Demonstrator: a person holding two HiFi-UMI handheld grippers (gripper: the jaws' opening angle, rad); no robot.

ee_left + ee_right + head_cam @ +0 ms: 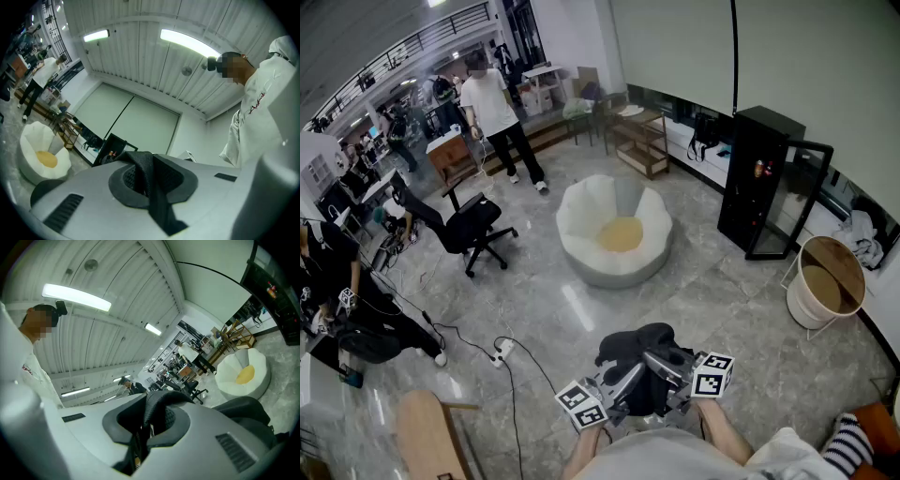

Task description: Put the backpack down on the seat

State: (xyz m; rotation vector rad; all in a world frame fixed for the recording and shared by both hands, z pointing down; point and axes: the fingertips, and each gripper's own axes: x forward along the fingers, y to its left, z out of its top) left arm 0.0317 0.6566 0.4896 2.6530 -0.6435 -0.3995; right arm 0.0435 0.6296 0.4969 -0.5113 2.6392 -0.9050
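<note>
Fingers point(89, 187) of the left gripper point(617, 386) and right gripper point(673, 373) each pinch a strap point(157, 192) of the backpack point(637, 349), which hangs well short of the seat point(581, 220), seemingly straight ahead and equally near both.

L gripper point(150, 180) jaws clamped tight on black webbing strap point(158, 201); strap runs up btw the pads & folds over their top. White seat point(33, 140) w/ yellow centre on floor, far left. Black cabinet point(112, 146) beyond it by wall. Person in white shirt point(260, 108) at right. Two ceiling lights point(187, 41) lit.
</note>
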